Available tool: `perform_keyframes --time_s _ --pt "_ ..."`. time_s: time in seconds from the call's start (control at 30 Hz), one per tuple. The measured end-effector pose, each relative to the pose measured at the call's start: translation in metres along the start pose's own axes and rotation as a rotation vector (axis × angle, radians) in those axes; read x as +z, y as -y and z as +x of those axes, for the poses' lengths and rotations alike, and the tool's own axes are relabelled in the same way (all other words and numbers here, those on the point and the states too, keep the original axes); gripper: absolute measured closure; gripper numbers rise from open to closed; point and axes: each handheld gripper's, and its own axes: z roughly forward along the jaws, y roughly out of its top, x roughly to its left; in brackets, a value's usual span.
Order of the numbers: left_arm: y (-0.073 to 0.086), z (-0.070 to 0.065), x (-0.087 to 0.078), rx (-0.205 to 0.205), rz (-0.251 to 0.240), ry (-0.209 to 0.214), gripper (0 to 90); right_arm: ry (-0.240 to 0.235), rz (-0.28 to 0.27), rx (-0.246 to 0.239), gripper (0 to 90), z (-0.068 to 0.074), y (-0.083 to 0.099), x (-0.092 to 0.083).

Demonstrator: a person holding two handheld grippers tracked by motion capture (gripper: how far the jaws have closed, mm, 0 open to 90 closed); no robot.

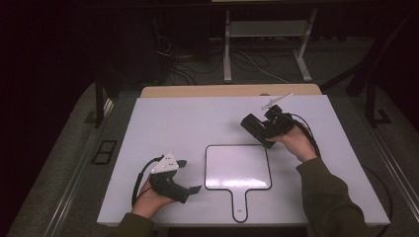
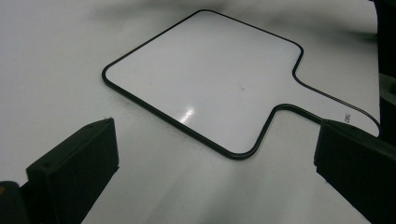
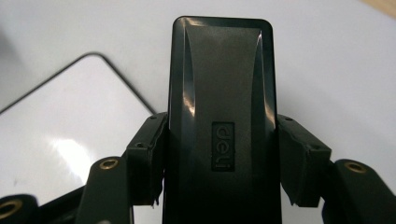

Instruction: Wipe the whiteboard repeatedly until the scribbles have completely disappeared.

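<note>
A small paddle-shaped whiteboard [image 1: 238, 167] with a black rim lies flat on the white table, its handle toward the person; it also appears as the whiteboard [image 2: 205, 74] and the whiteboard [image 3: 60, 121]. My right gripper [image 1: 257, 127] hovers above the board's far right corner, shut on a black board eraser [image 3: 222, 112] that fills the space between its jaws. The eraser [image 1: 253, 126] juts out to the left, lifted off the table. My left gripper [image 1: 190, 175] rests at the board's left side with its jaws wide apart; the gripper [image 2: 215, 158] has nothing between them.
The white table top [image 1: 163, 123] has a wooden strip [image 1: 197, 91] along its far edge. Beyond it stand a desk frame's legs [image 1: 227, 49] and loose cables on the dark floor. Cables trail from both grippers.
</note>
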Motion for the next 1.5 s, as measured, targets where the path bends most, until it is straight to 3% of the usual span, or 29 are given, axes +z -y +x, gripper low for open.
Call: perform_keyframes --time_s 0.53,0.9,1.2,1.43,1.5 --pt "-0.001 0.0 0.001 0.003 0.003 0.004 0.0 -0.004 0.002 0.023 38.7 -0.015 -0.038 0.039" --pt "-0.001 0.0 0.0 0.001 -0.005 0.009 0.0 0.033 0.043 0.013 38.7 -0.019 -0.059 0.076" --pt "-0.001 0.0 -0.001 -0.004 -0.016 0.011 0.0 0.038 0.066 0.011 38.5 -0.016 -0.06 0.102" --pt "-0.001 0.0 0.0 -0.002 -0.012 0.011 0.0 0.076 0.085 -0.018 38.3 -0.019 -0.057 0.108" --pt "-0.001 0.001 0.0 -0.004 -0.012 0.011 0.0 0.076 0.086 -0.004 38.2 -0.021 -0.055 0.108"
